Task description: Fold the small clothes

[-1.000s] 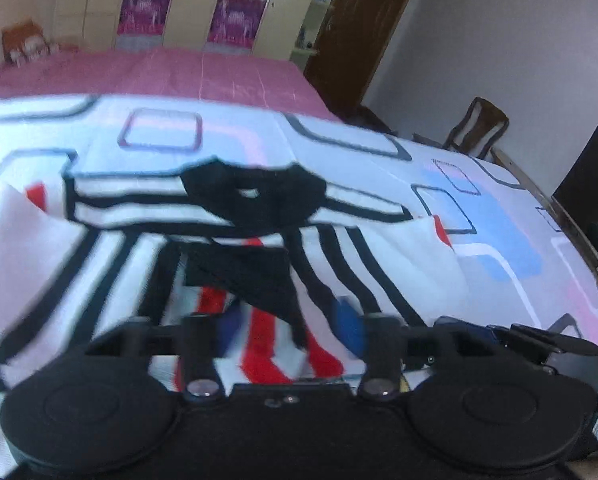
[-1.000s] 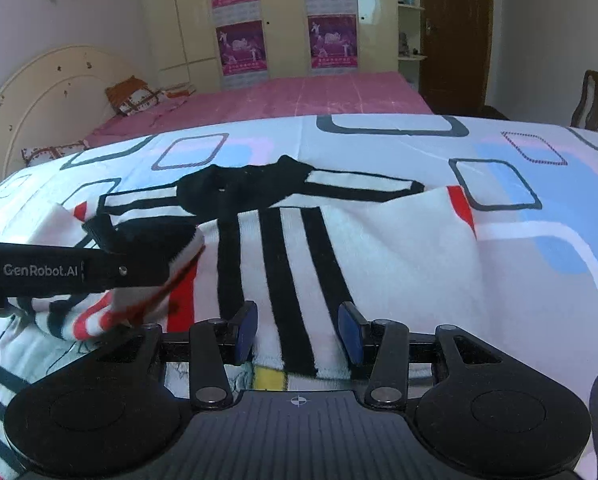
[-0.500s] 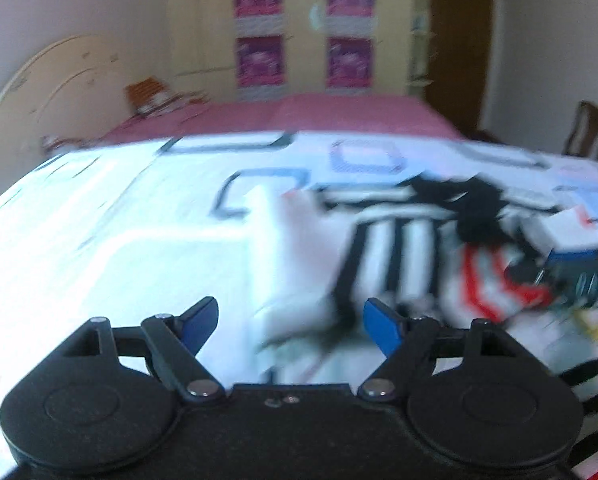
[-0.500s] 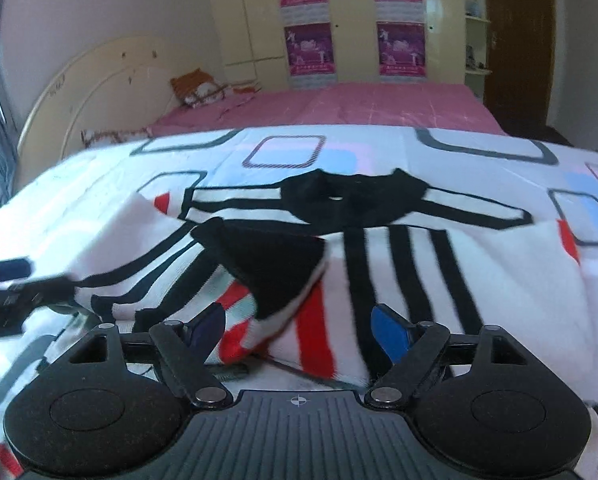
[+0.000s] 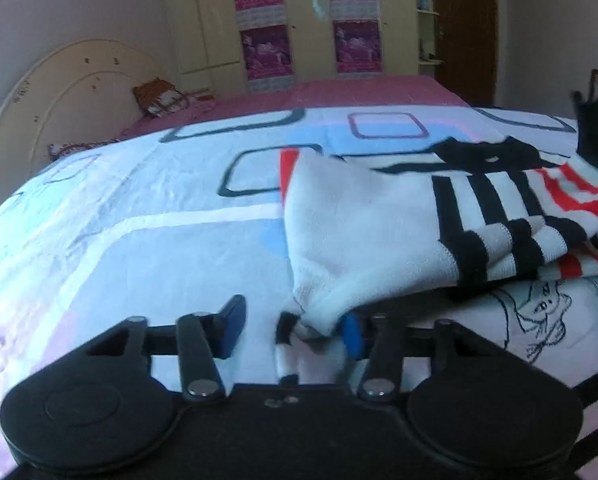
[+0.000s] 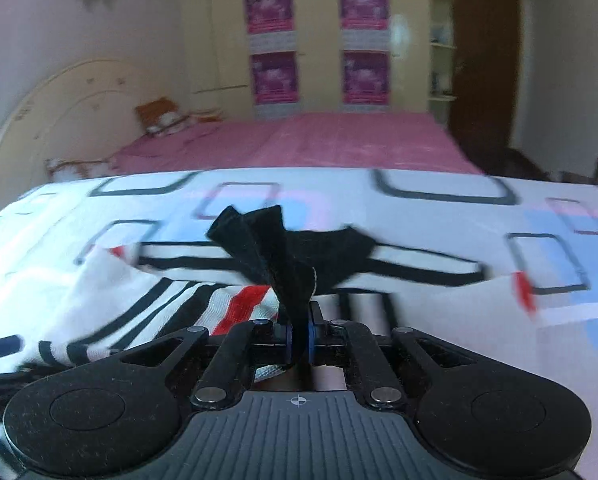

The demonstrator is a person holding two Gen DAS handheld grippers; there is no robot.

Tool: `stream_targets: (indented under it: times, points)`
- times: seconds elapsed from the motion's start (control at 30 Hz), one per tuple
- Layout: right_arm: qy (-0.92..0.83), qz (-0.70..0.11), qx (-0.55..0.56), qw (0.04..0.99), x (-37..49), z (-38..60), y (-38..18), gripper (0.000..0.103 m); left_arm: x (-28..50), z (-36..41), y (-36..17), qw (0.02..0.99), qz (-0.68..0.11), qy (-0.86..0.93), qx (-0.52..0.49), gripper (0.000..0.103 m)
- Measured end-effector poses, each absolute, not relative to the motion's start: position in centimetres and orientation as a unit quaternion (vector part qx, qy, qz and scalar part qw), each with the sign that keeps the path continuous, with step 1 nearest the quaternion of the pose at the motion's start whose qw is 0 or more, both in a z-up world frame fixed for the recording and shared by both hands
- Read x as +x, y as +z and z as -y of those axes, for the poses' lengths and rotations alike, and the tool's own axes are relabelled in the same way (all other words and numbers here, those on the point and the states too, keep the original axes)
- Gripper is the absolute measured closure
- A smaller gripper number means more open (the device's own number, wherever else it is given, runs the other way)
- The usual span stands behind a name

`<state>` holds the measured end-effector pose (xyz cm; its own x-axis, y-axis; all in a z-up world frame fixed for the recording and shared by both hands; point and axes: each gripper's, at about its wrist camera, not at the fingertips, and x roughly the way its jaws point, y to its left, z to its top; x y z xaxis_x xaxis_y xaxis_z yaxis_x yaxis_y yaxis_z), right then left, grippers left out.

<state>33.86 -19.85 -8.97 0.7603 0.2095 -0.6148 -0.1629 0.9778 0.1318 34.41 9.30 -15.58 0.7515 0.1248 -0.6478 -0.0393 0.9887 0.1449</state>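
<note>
Patterned bedsheet (image 6: 439, 216) bears striped garment (image 6: 187, 300), no containers visible.

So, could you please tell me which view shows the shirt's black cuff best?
The right wrist view: the black cuff stands bunched at centre frame, pinched in the right tool. The left wrist view shows only a dark shape at its right edge, too cropped to tell.

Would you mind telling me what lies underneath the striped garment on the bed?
The striped garment lies on the patterned bedsheet; a cloth with a cartoon line drawing shows beneath its near edge. How far that cloth reaches under it is covered.
</note>
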Motion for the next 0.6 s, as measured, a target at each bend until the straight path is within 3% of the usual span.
stream_targets:
  times: [0.03,0.07,0.33,0.43,0.47,0.6]
  points:
    - [0.094,-0.341,0.042,0.934,34.1,20.6,-9.4,0.097,34.2,-9.0,-15.8,0.934,-0.349,0.037,0.067,0.075]
    - [0.094,-0.351,0.049,0.93,34.2,21.3,-10.0,0.097,33.9,-8.8,-16.0,0.934,-0.348,0.032,0.073,0.077]
    - [0.083,-0.388,0.084,0.914,33.8,23.4,-12.3,0.095,33.9,-9.6,-16.0,0.932,-0.358,0.024,0.047,0.078]
    - [0.076,-0.38,0.084,0.918,33.3,24.2,-11.7,0.082,34.0,-10.2,-15.9,0.93,-0.367,0.024,0.024,0.078]
    - [0.069,-0.38,0.083,0.918,33.2,24.6,-11.7,0.072,34.1,-10.4,-15.8,0.928,-0.37,0.023,0.017,0.078]
    - [0.042,-0.397,0.066,0.915,32.5,26.0,-12.7,0.071,34.3,-10.6,-15.7,0.925,-0.378,0.017,0.007,0.079]
